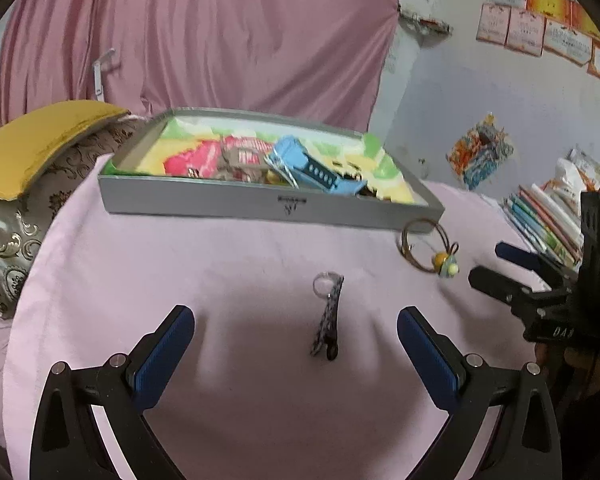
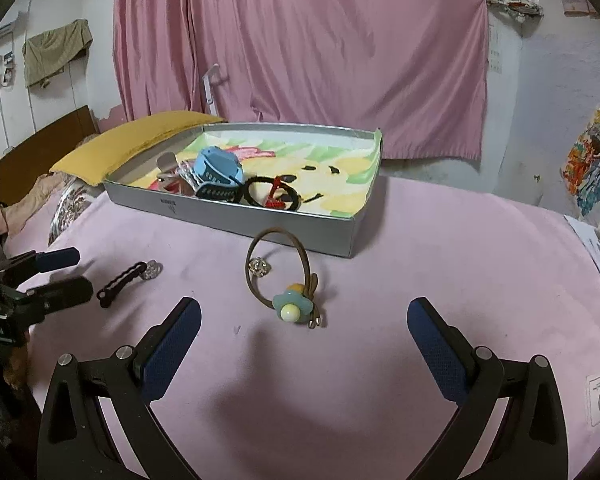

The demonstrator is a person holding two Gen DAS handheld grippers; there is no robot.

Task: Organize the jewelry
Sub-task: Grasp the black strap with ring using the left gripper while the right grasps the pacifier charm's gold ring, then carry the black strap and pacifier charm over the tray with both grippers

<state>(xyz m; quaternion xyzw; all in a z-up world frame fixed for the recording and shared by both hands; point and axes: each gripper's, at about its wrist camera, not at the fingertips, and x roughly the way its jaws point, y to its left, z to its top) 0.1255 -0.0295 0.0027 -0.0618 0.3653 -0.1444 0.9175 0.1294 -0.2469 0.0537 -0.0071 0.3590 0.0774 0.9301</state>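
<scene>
Jewelry lies scattered on a pink cloth (image 2: 440, 264) ahead of both tongs; the left gripper (image 1: 296, 336) stands wide with nothing between its blue pads, and a dark hair clip (image 1: 328, 320) with a clear bead at its far end lies on the cloth between the fingers, touching neither; the right gripper (image 2: 304, 328) is likewise spread wide and empty, a brown hair tie (image 2: 278, 276) with a teal flower charm lying just ahead of it; beyond both sits a grey tray (image 2: 300, 228), holding a blue claw clip (image 2: 216, 172) and a black hair tie (image 2: 268, 196); behind hangs a pink curtain (image 2: 300, 48); a yellow pillow (image 1: 40, 144) lies left of the tray.
</scene>
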